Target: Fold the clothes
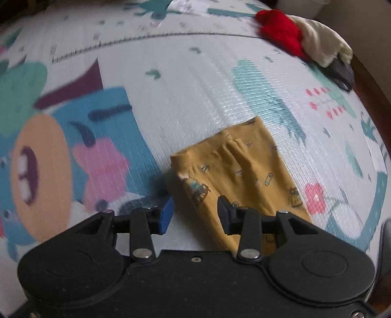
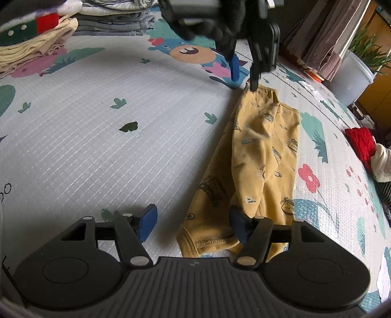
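One large play mat point(image 2: 97, 137), pale and ribbed with cartoon animals, leaves and flowers printed on it, carries everything you are working with. At its far left in your right wrist view sit stacks of folded clothes point(image 2: 114, 19), grey and cream. At the far right of that view stand a white tub point(image 2: 354, 78) with a green plant point(image 2: 369, 46) in it and some hanging cloth.

Your mustard garment point(image 2: 264, 156), printed with small vehicles, lies stretched along the mat from the near side to the far side, folded lengthwise and a little rumpled. Its hemmed near end sits right at your right gripper point(image 2: 193, 223); its far end lies under your left gripper point(image 2: 244, 71).

To the right of the garment, near the mat's edge, a red piece point(image 1: 281, 29) lies bunched against a cream piece point(image 1: 322, 46), with something dark grey point(image 1: 342, 73) just beyond them in the left wrist view.

Your right gripper is spread fairly wide over the near end; its right pad sits against the fabric while the left pad stands clear over bare mat, so nothing is pinched. Your left gripper point(image 1: 195, 212) is partly spread, one finger over the cloth and the blue pad point(image 1: 166, 215) beside its edge, gripping nothing.
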Tool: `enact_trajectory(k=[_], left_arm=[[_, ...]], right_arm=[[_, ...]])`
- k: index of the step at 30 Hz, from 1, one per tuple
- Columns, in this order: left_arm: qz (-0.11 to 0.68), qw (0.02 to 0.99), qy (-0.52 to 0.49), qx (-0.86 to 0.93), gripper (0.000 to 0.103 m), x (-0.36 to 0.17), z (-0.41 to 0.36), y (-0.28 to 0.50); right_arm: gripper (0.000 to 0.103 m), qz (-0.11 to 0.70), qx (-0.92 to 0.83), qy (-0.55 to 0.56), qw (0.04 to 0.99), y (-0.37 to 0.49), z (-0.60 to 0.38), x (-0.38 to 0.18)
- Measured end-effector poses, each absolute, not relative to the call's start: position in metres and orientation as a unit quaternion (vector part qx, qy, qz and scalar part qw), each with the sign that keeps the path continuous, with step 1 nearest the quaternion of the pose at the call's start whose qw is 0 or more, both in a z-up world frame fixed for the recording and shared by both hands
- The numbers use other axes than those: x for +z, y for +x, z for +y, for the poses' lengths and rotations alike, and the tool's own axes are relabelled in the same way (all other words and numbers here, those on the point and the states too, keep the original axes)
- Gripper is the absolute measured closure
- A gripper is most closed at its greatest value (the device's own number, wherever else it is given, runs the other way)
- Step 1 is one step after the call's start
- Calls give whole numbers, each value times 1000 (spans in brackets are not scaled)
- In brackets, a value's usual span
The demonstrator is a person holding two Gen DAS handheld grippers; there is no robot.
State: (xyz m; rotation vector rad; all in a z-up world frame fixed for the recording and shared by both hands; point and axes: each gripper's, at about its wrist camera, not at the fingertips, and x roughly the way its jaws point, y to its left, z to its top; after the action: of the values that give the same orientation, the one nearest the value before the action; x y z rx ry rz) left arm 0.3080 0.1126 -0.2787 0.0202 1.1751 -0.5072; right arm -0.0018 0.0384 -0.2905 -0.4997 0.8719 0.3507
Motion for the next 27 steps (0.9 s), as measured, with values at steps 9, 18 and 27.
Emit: enact_trajectory(k=[9,18,27], left_arm=[[500,824,85,-253,88,-258,89,307],[481,823,133,-272,85,-242,36,310],[486,808,115,-313,100,-258,34,305]], right_arm=[[35,420,168,-227,862,1,37,-293],[34,420,168,-224,863,2,36,-293],[33,424,168,-213,864,4,34,-293]])
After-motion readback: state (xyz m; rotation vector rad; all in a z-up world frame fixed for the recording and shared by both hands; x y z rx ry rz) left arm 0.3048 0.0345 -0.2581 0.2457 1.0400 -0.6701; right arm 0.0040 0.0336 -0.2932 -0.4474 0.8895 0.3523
